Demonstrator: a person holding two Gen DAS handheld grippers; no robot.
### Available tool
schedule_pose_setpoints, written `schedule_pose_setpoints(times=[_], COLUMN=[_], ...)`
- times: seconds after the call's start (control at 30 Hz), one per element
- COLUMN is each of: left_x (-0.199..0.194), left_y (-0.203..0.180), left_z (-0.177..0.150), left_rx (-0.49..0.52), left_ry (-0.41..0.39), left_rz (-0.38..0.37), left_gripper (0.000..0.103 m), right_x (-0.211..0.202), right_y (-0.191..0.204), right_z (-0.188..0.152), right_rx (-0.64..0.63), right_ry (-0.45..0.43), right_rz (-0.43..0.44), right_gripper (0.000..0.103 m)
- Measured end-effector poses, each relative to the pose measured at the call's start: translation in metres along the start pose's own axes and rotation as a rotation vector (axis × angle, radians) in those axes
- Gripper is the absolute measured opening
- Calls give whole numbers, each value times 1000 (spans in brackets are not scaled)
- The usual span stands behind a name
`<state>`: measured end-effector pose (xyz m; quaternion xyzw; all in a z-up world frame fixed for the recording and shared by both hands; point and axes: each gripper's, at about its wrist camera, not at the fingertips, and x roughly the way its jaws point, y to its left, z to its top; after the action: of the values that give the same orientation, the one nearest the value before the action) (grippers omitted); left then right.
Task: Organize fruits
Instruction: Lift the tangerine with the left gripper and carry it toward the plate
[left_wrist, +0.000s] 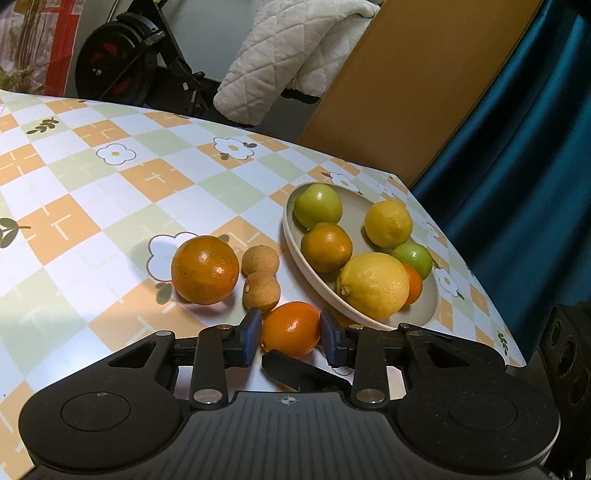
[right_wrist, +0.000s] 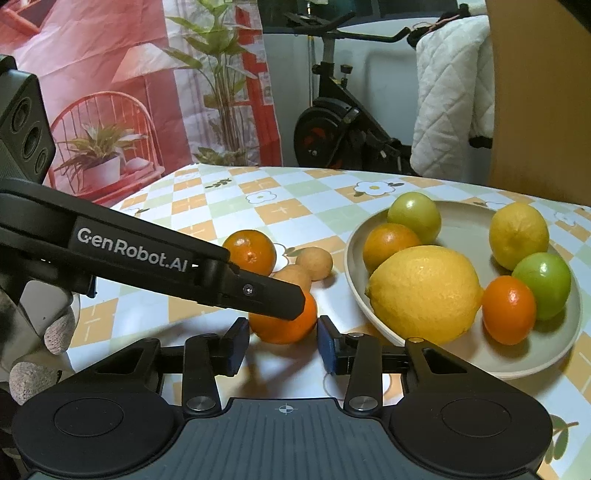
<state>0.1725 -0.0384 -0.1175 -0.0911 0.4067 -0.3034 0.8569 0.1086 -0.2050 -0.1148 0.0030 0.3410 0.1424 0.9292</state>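
while the small bright orange mandarin (left_wrist: 291, 329) is sitting on the checked flower-print tablecloth (left_wrist: 110, 206) just near-left of the shallow beige plate (left_wrist: 291, 243), the left gripper (left_wrist: 286, 334) is holding it: both blue pads are pressing on its sides at a narrow setting, and in the right wrist view one black finger (right_wrist: 266, 295) is lying across the fruit's top. the right gripper (right_wrist: 282, 345) is hovering just near of the same mandarin (right_wrist: 284, 326) with nothing gripped; its fingers are standing narrow, and the fruit is lying beyond the tips rather than between the pads.

the step in hand is judged to be a pickup of this mandarin for transfer to the plate. the plate is already carrying two green apples, two yellow lemons and two oranges. on the cloth to the left, a larger dark orange fruit (left_wrist: 205, 270) and two round tan fruits (left_wrist: 260, 275) are waiting, touching or nearly touching one another.

the next move is calling for a lift clear of the cloth, then travel right over the plate rim. the near side of the plate is being taken up by the large yellow lemon (left_wrist: 373, 286), so placement is likely needing the bare area at the centre or far side. a round, smooth fruit may be rolling on release.
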Motion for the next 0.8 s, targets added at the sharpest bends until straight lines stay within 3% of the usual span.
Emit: schedule_pose_setpoints(times=[0.5,0.8], left_x=[-14,-1], left_y=[-40,-80], left_z=[11,18], left_rx=[84,157], left_ry=[-34,-26], left_rz=[-19,-39], left_gripper=[36,36], right_x=[-37,-62], right_y=[-10,-33], right_z=[2,1], right_rx=[12,63], right_ry=[-92,-139], right_rz=[-30,-91], right_gripper=[37,37])
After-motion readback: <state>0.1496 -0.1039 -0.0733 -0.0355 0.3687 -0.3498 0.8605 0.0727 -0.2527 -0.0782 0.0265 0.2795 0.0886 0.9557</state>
